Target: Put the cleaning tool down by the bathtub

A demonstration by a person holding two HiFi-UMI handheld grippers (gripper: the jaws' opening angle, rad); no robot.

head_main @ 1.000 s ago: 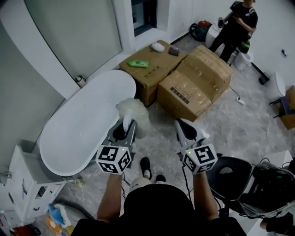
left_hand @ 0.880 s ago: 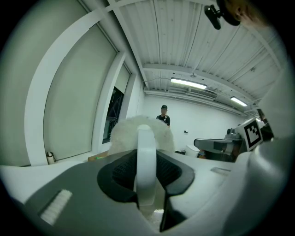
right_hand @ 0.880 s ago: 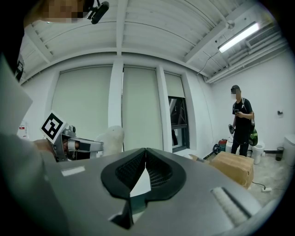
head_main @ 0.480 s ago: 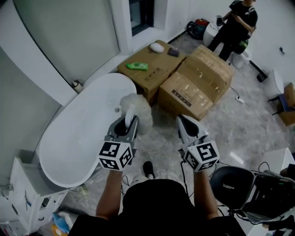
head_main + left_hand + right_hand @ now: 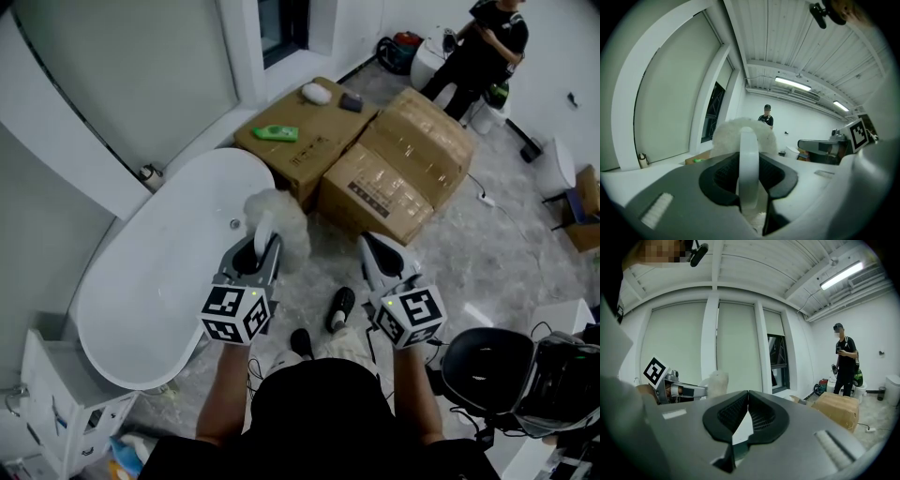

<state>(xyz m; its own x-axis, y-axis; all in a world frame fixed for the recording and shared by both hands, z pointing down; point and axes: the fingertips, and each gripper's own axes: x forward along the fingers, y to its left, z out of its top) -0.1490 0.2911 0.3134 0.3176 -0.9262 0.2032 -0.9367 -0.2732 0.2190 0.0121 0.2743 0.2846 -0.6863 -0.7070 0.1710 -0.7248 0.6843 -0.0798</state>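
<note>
We record both tongs as grey-shelled: left tongs [image 5: 255,246], right tongs [image 5: 371,246]. Each carries a white cube [image 5: 234,314] printed with black square markers, with a small green light on its upper edge. The pads [image 5: 761,417] are black and ribbed. Clothing noted: black short-sleeved top [image 5: 319,412], pale trouser leg [image 5: 349,343], black shoes [image 5: 341,307].

Fluffy white cleaning tool [image 5: 277,216] — a duster, seemingly — held aloft by the white oval bathtub [image 5: 159,272].
</note>
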